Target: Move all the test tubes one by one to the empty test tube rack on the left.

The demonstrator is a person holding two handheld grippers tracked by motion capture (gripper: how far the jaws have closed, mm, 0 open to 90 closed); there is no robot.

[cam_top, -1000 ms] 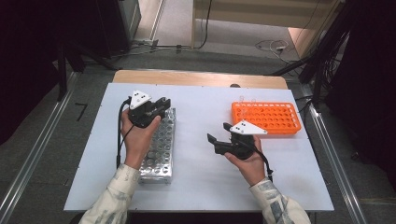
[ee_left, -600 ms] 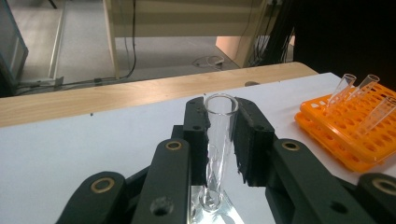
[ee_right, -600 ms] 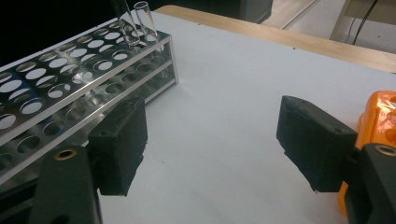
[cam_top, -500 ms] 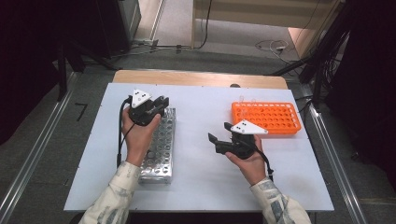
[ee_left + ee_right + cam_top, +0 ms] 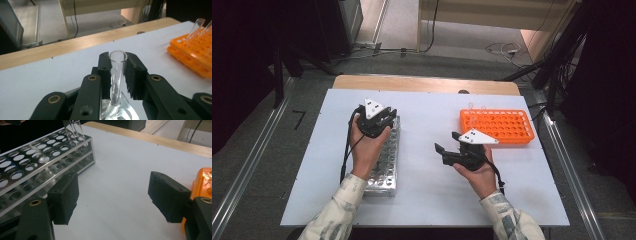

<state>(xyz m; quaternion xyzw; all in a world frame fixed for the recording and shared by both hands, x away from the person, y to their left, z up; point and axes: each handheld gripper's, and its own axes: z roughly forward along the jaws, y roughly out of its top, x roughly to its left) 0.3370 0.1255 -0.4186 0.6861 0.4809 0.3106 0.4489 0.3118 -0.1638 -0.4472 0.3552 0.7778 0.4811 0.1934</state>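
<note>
High view shows almost no change from a second ago: both hands sit where they were. The left hand-held gripper (image 5: pixel 388 114) hovers over the far end of the shiny metal test-tube rack (image 5: pixel 382 165), its jaws clamped on a clear glass test tube (image 5: pixel 117 75) held upright, its bottom end just at a hole of that rack. The right hand-held gripper (image 5: pixel 446 146) rests mid-table, jaws spread apart with nothing between them, pointing toward the metal rack. Beyond it lies the orange plastic tube rack (image 5: pixel 497 126), with a few clear tubes leaning at its far corner. The white table (image 5: pixel 422 190) between the two racks is bare.
</note>
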